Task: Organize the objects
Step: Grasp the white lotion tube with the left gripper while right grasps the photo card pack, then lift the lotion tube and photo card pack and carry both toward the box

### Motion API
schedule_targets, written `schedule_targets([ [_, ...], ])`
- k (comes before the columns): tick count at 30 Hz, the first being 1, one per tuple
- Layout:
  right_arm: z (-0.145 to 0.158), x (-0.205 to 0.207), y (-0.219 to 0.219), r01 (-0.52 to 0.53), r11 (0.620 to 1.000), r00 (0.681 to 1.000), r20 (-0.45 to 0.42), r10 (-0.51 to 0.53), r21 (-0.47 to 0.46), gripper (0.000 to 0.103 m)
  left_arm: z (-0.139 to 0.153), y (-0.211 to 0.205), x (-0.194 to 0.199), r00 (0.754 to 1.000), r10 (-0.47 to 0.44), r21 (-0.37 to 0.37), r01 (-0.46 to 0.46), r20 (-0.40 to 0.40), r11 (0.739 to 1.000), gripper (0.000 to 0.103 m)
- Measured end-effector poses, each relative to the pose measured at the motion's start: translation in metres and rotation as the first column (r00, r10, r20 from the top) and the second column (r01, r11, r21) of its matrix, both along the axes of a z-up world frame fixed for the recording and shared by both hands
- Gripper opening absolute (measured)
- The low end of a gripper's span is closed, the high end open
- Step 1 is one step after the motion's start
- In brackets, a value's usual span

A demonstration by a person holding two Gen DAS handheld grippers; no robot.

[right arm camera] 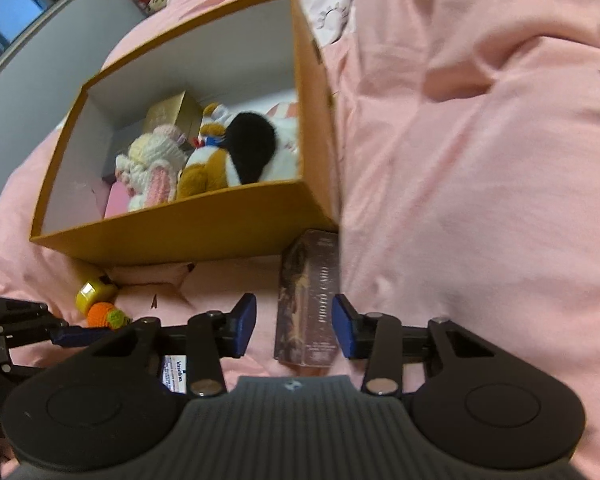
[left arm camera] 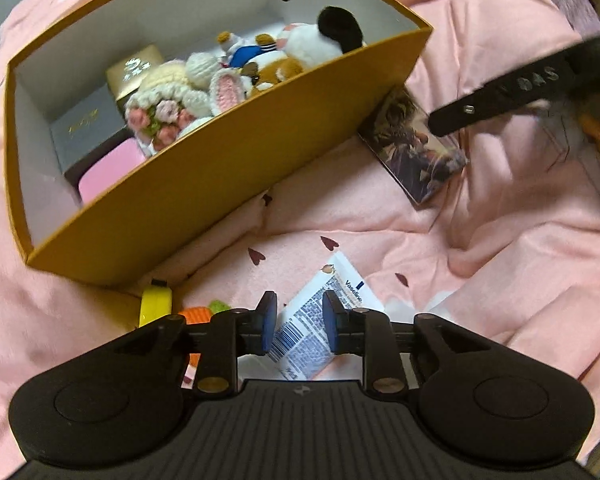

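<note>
Two loose things sit on the rumpled pink bedspread (right arm camera: 480, 160), just in front of the open mustard-yellow cardboard box (left arm camera: 236, 184) that already holds plush and crochet toys.

The left gripper (left arm camera: 300, 322) points steeply down over a flat white-and-blue Vaseline sachet (left arm camera: 320, 320). Its jaws are partly apart, and the sachet lies between the blue pads, but I see no pad pressing it, so nothing is held. The sachet looks light, floppy and slick (a foil pouch, probably). I'd pinch it across a short edge or corner, since it lies flat on soft fabric and could slide or fold.

The right gripper (right arm camera: 295, 330) straddles a dark, slim rectangular carton with a printed picture (right arm camera: 306, 304), with one end right by the box corner. There are gaps on both sides, so it has no grip yet. The carton should be stiff and light, with faces that may dent. It is best taken across the narrow width, near the middle.

A yellow tape-roll-like thing (right arm camera: 94, 294) and an orange crochet carrot (right arm camera: 104, 316) wait nearby.
</note>
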State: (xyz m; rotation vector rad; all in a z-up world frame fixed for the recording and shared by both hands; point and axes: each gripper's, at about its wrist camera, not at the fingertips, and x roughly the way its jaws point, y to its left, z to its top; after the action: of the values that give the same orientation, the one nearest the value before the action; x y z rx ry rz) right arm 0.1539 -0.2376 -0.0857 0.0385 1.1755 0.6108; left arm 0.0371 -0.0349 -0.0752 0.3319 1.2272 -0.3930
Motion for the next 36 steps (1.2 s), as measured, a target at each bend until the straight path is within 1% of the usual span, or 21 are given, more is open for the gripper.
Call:
schedule_targets([
  [1,-0.003,0.002,0.004,-0.002,1.000,1.000,-0.004,0.002,-0.014,0.042,-0.001,-0.001,0.001,1.000,-0.014,0.007,0.014,0.000,1.000,0.035],
  [2,-0.006,0.005,0.007,0.000,1.000,1.000,-0.008,0.000,-0.027,0.041,-0.002,-0.003,0.002,1.000,-0.031,0.017,0.031,-0.001,0.999,0.043],
  [3,-0.010,0.007,0.010,0.002,0.999,1.000,-0.015,-0.002,-0.039,0.041,-0.004,-0.006,0.003,0.999,-0.053,0.025,0.053,-0.002,0.998,0.054],
  [4,-0.012,0.010,0.012,0.005,0.999,1.000,-0.016,-0.005,-0.048,0.042,-0.006,-0.008,0.004,0.997,-0.079,0.029,0.079,-0.005,0.996,0.057],
  [6,-0.016,0.014,0.013,0.005,0.998,1.000,-0.021,-0.006,-0.055,0.043,-0.011,-0.013,0.007,0.991,-0.128,0.026,0.129,-0.034,0.991,0.057],
  [8,-0.020,0.016,0.012,0.003,0.999,1.000,-0.028,-0.004,-0.049,0.045,-0.020,-0.018,0.014,0.985,-0.152,0.029,0.154,-0.078,0.988,0.057],
  [11,-0.025,0.018,0.011,-0.001,0.999,0.999,-0.034,0.000,-0.043,0.048,-0.035,-0.023,0.024,0.978,-0.165,0.051,0.173,-0.131,0.984,0.057],
  [12,-0.028,0.019,0.012,-0.001,0.999,0.999,-0.038,-0.001,-0.045,0.048,-0.041,-0.025,0.028,0.974,-0.167,0.053,0.177,-0.154,0.983,0.060],
  [14,-0.032,0.022,0.013,-0.003,0.999,0.999,-0.044,0.001,-0.050,0.049,-0.048,-0.027,0.032,0.965,-0.175,0.026,0.184,-0.195,0.983,0.062],
  [16,-0.038,0.024,0.017,-0.009,0.998,0.999,-0.049,0.006,-0.062,0.049,-0.055,-0.031,0.035,0.956,-0.185,0.004,0.191,-0.226,0.982,0.062],
  [17,-0.041,0.026,0.019,-0.015,0.998,0.999,-0.053,0.011,-0.064,0.050,-0.059,-0.033,0.035,0.953,-0.185,0.002,0.191,-0.241,0.982,0.066],
  [19,-0.047,0.029,0.022,-0.025,0.998,0.998,-0.066,0.021,-0.063,0.054,-0.065,-0.035,0.035,0.952,-0.174,0.012,0.182,-0.253,0.983,0.067],
  [20,-0.048,0.030,0.024,-0.028,0.998,0.997,-0.072,0.024,-0.061,0.055,-0.066,-0.036,0.034,0.952,-0.171,0.015,0.180,-0.254,0.984,0.066],
  [22,-0.050,0.032,0.026,-0.036,0.997,0.997,-0.077,0.031,-0.063,0.057,-0.062,-0.034,0.034,0.959,-0.153,0.009,0.160,-0.240,0.987,0.055],
  [23,-0.051,0.032,0.027,-0.039,0.997,0.997,-0.075,0.034,-0.065,0.057,-0.059,-0.030,0.034,0.962,-0.133,-0.004,0.136,-0.236,0.991,0.047],
  [24,-0.050,0.031,0.027,-0.040,0.997,0.997,-0.072,0.035,-0.067,0.054,-0.055,-0.027,0.034,0.965,-0.115,-0.019,0.114,-0.236,0.993,0.040],
  [27,-0.047,0.028,0.024,-0.032,0.998,0.998,-0.058,0.029,-0.054,0.045,-0.039,-0.014,0.032,0.970,-0.069,-0.094,0.048,-0.233,0.994,0.029],
  [29,-0.043,0.026,0.021,-0.028,0.999,0.998,-0.052,0.026,-0.032,0.038,-0.026,-0.010,0.027,0.977,-0.062,-0.124,0.036,-0.205,0.992,0.024],
  [31,-0.038,0.024,0.016,-0.024,1.000,0.998,-0.050,0.024,0.005,0.030,-0.012,-0.008,0.023,0.985,-0.056,-0.133,0.034,-0.163,0.991,0.022],
  [34,-0.031,0.020,0.010,-0.027,0.997,0.998,-0.060,0.031,0.072,0.025,0.012,-0.005,0.018,0.995,-0.036,-0.162,0.021,-0.090,0.987,0.017],
  [36,-0.028,0.017,0.011,-0.037,0.995,0.997,-0.060,0.042,0.091,0.024,0.025,-0.003,0.028,0.998,-0.017,-0.182,0.006,-0.057,0.983,0.015],
])
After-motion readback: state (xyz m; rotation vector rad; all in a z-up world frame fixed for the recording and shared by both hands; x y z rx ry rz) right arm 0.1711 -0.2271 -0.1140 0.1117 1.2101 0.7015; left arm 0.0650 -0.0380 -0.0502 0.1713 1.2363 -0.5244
